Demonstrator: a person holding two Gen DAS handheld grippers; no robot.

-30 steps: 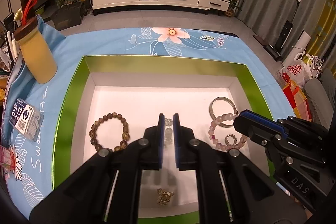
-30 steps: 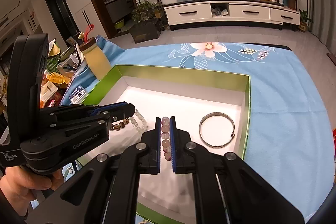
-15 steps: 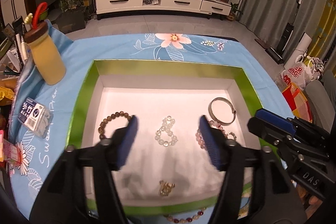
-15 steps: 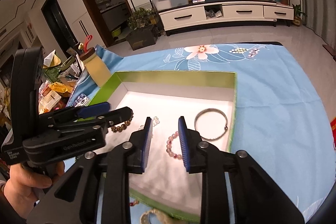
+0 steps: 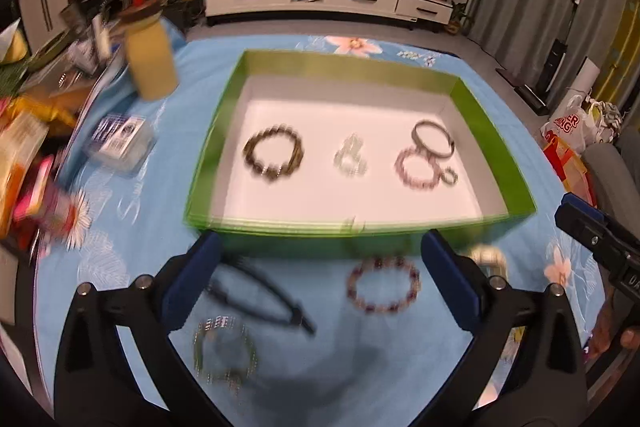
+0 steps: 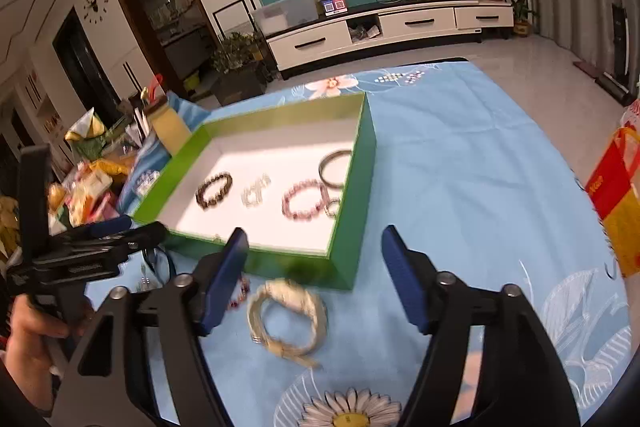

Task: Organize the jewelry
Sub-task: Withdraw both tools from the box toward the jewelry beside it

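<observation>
A green box (image 5: 490, 137) with a white floor holds a brown bead bracelet (image 5: 273, 155), a clear bead bracelet (image 5: 350, 159), a pink bead bracelet (image 5: 416, 169), a metal bangle (image 5: 433, 139) and a small ring (image 5: 450, 175). On the blue cloth in front lie a dark red bead bracelet (image 5: 383, 285), a dark cord necklace (image 5: 260, 293) and a sparkly bracelet (image 5: 224, 351). My left gripper (image 5: 320, 283) is open and empty above them. My right gripper (image 6: 316, 271) is open and empty above a cream cord bracelet (image 6: 288, 319). The box also shows in the right wrist view (image 6: 362, 195).
A yellow bottle (image 5: 150, 61) with a brown lid stands left of the box. A small card pack (image 5: 118, 139) and cluttered packets (image 5: 24, 163) lie at the far left. Bags (image 5: 568, 131) sit off the table's right edge.
Both grippers opened, letting go of the clear and pink bracelets in the box. Both then drew back toward the near side, over the jewelry on the cloth.
</observation>
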